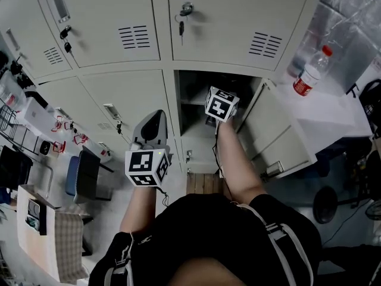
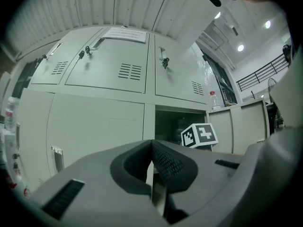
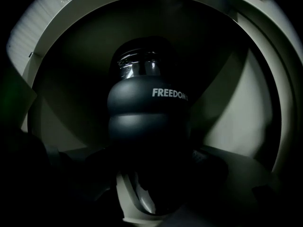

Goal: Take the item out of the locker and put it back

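Observation:
A dark, rounded bottle (image 3: 147, 108) with white lettering stands deep inside the open locker (image 1: 193, 94), in shadow. My right gripper (image 3: 151, 167) reaches level into that compartment. Its jaws flank the bottle's lower part, and the dark hides whether the pads press on it. In the head view only its marker cube (image 1: 221, 104) shows, at the locker mouth. My left gripper (image 1: 149, 130) hangs in front of the shut lower locker door to the left. Its fingertips (image 2: 163, 162) meet with nothing between them.
The locker's door (image 1: 280, 142) swings out to the right. Keys hang in the upper locker doors (image 1: 181, 24). A clear water bottle (image 1: 311, 73) with a red label stands on a white surface at the right. A chair (image 1: 86, 174) and cluttered desks are at the left.

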`<state>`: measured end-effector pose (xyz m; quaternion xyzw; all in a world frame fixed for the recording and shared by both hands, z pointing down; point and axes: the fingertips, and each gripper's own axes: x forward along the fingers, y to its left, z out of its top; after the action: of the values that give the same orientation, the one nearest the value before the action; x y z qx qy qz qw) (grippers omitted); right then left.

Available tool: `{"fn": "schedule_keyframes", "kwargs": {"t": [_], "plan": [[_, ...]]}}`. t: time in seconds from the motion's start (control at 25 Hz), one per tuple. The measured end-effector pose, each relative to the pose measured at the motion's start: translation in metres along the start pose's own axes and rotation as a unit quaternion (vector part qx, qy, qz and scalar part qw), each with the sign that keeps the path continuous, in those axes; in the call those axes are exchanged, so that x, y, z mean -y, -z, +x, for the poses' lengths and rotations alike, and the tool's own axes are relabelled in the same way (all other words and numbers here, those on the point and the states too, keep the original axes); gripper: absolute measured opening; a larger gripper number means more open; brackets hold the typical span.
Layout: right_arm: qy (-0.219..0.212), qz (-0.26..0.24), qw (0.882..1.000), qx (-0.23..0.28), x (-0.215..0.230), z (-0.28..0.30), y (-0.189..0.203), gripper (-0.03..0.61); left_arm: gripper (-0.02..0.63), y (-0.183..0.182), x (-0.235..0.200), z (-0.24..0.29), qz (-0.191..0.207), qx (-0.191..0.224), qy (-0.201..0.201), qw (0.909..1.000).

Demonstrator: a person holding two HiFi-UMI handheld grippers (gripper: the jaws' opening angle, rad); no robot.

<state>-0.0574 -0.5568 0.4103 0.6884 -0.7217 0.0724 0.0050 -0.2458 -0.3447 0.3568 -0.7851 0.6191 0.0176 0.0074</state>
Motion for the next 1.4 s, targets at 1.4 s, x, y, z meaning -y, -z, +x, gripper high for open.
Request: {"fn": "schedule_keyframes", "kwargs": {"t": [1.4], "plan": [[-0.207, 0.023, 0.976, -0.060, -0.027, -0.145, 0.055, 0.403, 0.014, 0.054, 0.064, -0.039, -0.036, -0.058, 0.006, 0.9976]]}}
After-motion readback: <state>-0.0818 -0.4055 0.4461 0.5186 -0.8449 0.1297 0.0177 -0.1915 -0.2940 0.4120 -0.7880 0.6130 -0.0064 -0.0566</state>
